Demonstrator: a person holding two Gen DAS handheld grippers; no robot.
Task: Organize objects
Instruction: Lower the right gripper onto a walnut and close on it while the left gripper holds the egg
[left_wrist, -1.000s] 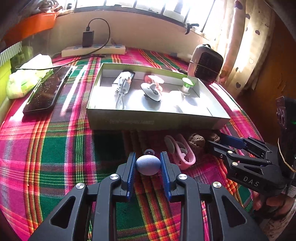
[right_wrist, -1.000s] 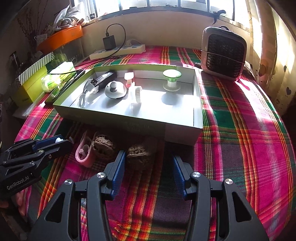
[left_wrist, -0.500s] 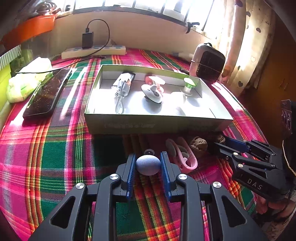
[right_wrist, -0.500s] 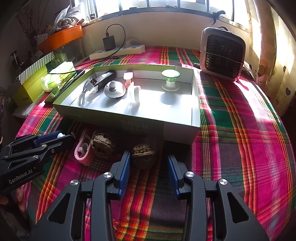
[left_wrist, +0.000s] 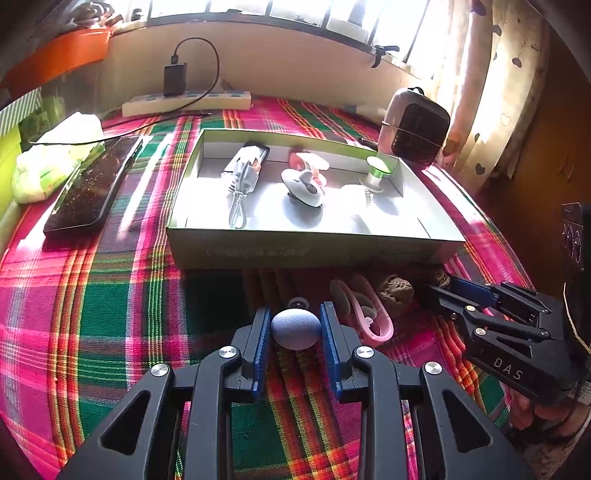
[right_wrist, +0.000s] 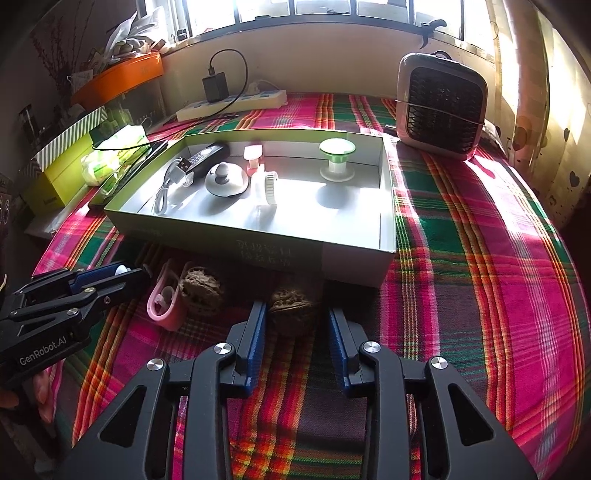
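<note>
Left wrist view
- Left gripper (left_wrist: 295, 328): pinching a small pale-blue rounded ball (left_wrist: 296, 328) between its blue pads, low over the plaid tablecloth of the table (left_wrist: 110, 295), near the table's front edge.
- Why held so: the grip across the ball's widest part looks meant to carry it over the near wall of the shallow green-and-white cardboard box (left_wrist: 314, 251).
- Around: a tiny round white-rimmed disc (left_wrist: 297, 303) lies just beyond the ball; a pink looped plastic clip (left_wrist: 369, 314) and a brown wrinkled walnut (left_wrist: 395, 291) sit to its right, before the box.
- In the way: the box's near wall stands between the ball and the box floor, which already holds a cable, a grey knobbed lid and a green-topped stand.

Right wrist view
- Right gripper (right_wrist: 297, 325): jaws closing around a second brown walnut (right_wrist: 291, 308); the left pad meets the shell, the right pad looks just clear.
- Walnut's place: on the cloth, just before the box's front wall, near its right corner.
- Why so: straddling squarely likely stops it rolling.
- Around: a small dark-grilled heater (right_wrist: 441, 107) stands at the table's far right corner, clear of any path.
</note>
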